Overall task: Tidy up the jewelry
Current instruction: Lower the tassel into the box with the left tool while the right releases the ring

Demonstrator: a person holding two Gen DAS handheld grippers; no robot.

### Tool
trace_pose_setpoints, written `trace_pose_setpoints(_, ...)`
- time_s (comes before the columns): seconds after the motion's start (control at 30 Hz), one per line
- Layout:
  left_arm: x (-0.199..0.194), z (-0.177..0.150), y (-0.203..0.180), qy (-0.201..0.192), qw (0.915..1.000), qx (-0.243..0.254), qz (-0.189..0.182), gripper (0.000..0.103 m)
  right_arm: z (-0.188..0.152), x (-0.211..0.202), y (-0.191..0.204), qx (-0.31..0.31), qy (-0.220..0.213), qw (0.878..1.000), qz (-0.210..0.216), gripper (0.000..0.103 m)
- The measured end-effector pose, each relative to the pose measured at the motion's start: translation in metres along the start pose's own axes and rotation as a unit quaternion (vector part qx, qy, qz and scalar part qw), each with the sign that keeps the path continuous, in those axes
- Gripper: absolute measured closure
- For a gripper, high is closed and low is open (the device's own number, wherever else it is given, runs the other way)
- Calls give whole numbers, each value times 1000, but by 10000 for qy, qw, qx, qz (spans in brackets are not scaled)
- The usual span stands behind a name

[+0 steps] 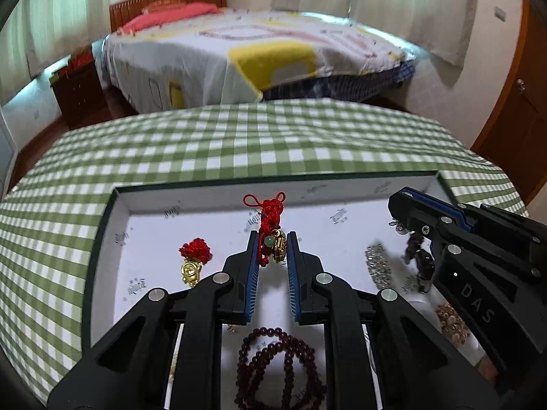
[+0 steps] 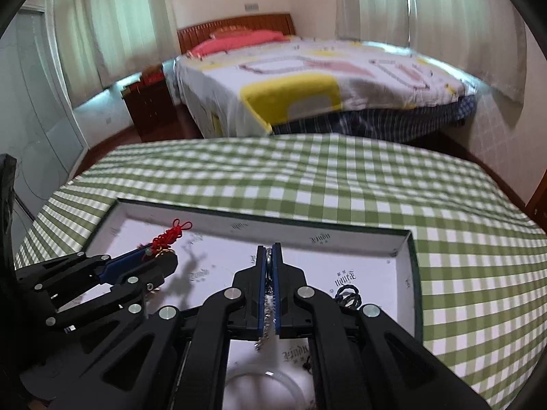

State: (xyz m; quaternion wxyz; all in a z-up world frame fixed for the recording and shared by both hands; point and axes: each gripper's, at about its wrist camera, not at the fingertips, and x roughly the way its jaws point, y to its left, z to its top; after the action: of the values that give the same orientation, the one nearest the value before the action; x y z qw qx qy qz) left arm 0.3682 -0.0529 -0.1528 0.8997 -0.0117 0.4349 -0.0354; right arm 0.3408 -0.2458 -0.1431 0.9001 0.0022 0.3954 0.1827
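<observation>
A white tray with a dark rim point(image 1: 205, 184) lies on the green checked tablecloth. My left gripper point(image 1: 272, 239) is shut on a red knotted cord charm point(image 1: 270, 229) with a gold pendant and a green bead, held over the tray. It also shows in the right wrist view point(image 2: 164, 241). My right gripper point(image 2: 270, 253) is shut on a silver chain point(image 2: 268, 311) that hangs down between the pads. The right gripper also shows at the right of the left wrist view point(image 1: 405, 215).
In the tray lie a red tassel with a gold figure point(image 1: 192, 263), a dark red bead bracelet point(image 1: 277, 365), a rhinestone strip point(image 1: 377, 264), dark stones point(image 1: 422, 263), pearl-gold pieces point(image 1: 451, 321), a dark ring piece point(image 2: 347, 295) and a clear bangle point(image 2: 263, 386). A bed point(image 1: 256, 58) stands beyond the table.
</observation>
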Motion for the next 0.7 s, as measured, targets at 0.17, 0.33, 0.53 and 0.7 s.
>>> trace_pose_setpoints(0.17,16,8,-3,239,9996,119,128,87,7,19,-6,72,391,9992,-11,99)
trace_pose_setpoints(0.33,25,12,-2,395,9990,116,177,87,10,29,-8,44,615,9981,-67,99)
trace_pose_setpoints(0.53,29,11,2,493,9986,18,190,79,10,36,-11,37,765,9970,-83,99)
trace_pose_setpoints(0.7,27,12,2,441,9988,24,228,58,10,34,-10,24,737,9972,-140,88)
